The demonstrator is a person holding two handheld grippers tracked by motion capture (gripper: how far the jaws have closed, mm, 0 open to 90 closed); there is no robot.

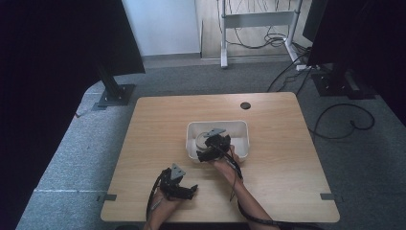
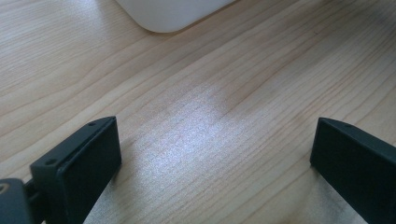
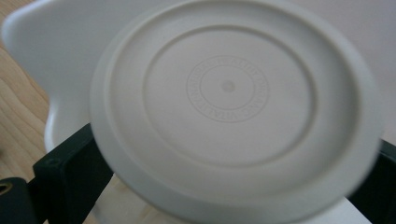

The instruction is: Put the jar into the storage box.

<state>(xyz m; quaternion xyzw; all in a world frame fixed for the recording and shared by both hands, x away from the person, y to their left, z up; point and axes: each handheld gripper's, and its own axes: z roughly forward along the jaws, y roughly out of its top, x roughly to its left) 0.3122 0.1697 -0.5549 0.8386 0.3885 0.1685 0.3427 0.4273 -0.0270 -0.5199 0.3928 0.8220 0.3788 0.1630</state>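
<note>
The table (image 2: 196, 121) was pale wood with a fine grain and a soft sheen where light struck it. The bin (image 1: 242, 128) looked like smooth white plastic. The lid (image 3: 233, 112) was matt off-white plastic with embossed lettering, the jaws matt black.

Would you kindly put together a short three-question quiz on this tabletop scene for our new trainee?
1. True or false: the left gripper holds something between its jaws.
2. Which thing sits between the jaws of the right gripper? A) a round white lid B) a metal spoon C) a blue cup
3. Fill in: the right gripper is at the white ____ on the wooden table.

Key:
1. False; its jaws stand wide apart over bare wood.
2. A, the round white lid.
3. Bin, the white bin.
</note>
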